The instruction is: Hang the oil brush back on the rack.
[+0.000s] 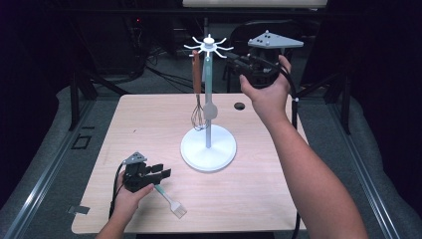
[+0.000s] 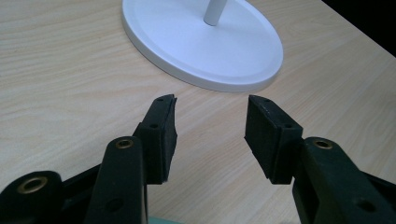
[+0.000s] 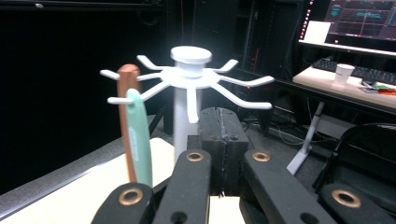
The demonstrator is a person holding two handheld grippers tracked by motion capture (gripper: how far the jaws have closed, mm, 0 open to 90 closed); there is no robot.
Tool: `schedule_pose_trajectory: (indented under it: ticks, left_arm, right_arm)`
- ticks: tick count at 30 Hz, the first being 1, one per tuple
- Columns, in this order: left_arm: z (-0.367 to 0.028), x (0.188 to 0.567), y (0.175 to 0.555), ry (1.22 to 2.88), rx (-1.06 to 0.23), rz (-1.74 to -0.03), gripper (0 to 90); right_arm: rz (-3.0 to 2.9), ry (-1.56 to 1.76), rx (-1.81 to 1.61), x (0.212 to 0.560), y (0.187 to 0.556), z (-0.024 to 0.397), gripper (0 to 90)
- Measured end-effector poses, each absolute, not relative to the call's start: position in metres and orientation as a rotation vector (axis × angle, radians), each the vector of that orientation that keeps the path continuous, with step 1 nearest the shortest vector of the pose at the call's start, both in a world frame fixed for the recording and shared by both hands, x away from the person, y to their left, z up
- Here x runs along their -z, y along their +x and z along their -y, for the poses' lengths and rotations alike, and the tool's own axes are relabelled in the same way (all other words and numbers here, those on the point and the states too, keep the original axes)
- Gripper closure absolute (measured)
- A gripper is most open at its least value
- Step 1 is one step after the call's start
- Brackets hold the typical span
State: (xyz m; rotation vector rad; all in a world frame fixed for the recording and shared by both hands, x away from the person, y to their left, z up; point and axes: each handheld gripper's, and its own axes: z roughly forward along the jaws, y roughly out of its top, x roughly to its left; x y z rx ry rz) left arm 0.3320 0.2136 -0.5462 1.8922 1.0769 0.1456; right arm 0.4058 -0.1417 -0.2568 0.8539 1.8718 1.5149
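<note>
Left gripper spread by the brush; right gripper pressed together, empty, at the rack.
Brush lies on the table at the stand's seven o'clock, mint handle partly hidden under the jaws, pale bristles showing. The whisk and spatula overlap, hard to separate.

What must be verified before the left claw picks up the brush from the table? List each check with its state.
1. Left claw open: ok, jaws apart.
2. Brush between the pads: not ok; it lies flat on the table, under and beside the claw.
3. Right claw out of the way: ok; shut, empty, up by the rack top.
4. Rack upright: ok.
5. Free hooks: ok; the whisk and spatula hang together on one side.
</note>
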Motion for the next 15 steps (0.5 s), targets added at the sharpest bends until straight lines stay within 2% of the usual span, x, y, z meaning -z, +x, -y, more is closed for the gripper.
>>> schedule_pose_trajectory:
  ticks: [15]
  left_arm:
    - [-0.215,0.546,0.333,1.885,-0.149,-1.081,53.0]
  right_arm:
    - [-1.905,0.782,-1.532,0.256,0.394,0.122,90.0]
